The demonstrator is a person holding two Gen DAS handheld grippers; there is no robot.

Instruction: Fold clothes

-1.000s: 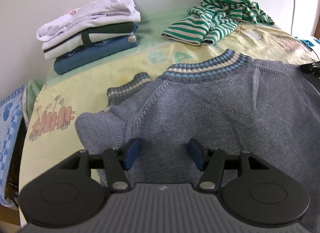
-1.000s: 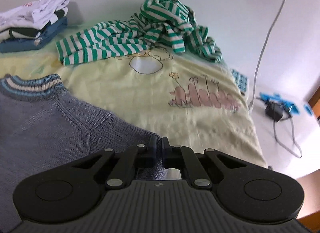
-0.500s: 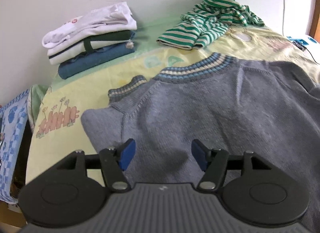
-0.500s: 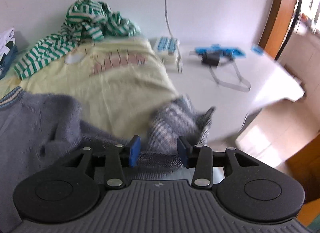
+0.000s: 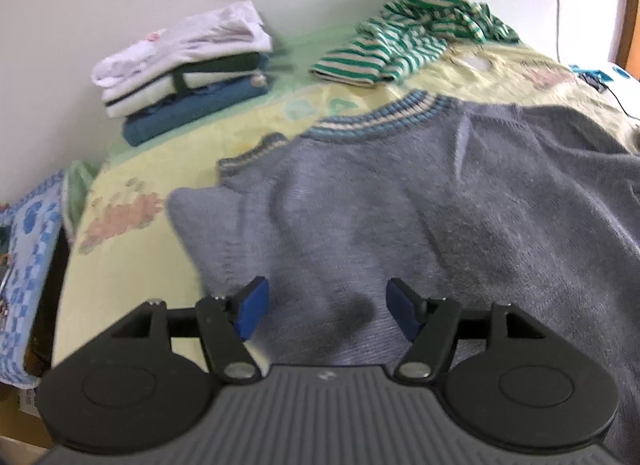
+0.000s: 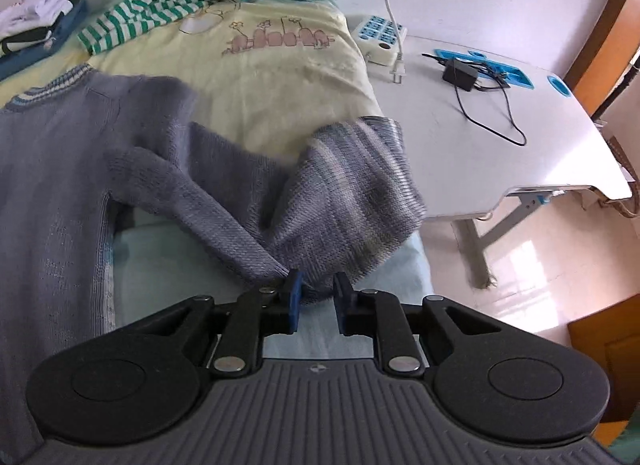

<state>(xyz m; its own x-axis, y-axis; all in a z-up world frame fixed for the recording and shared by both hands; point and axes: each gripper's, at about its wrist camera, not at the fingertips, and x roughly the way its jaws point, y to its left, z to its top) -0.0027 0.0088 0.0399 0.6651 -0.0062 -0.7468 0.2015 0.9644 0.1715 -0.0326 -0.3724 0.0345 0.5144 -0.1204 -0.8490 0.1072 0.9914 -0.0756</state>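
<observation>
I've got the grey sweater (image 5: 420,201) spread flat on the yellow blanket (image 6: 280,77), neckline toward the wall. My left gripper (image 5: 326,307) hangs released over its lower body, jaws wide, nothing between them. My right gripper (image 6: 315,297) sits at the sweater's sleeve (image 6: 320,201), jaws parted, fabric just at the pads, not clenched. Beyond the sweater lie the folded stack (image 5: 184,69) and striped top (image 5: 416,45).

yellow bedspread (image 5: 132,265); grey sweater (image 5: 440,205); striped garment (image 5: 420,45); folded stack (image 5: 188,65)
</observation>
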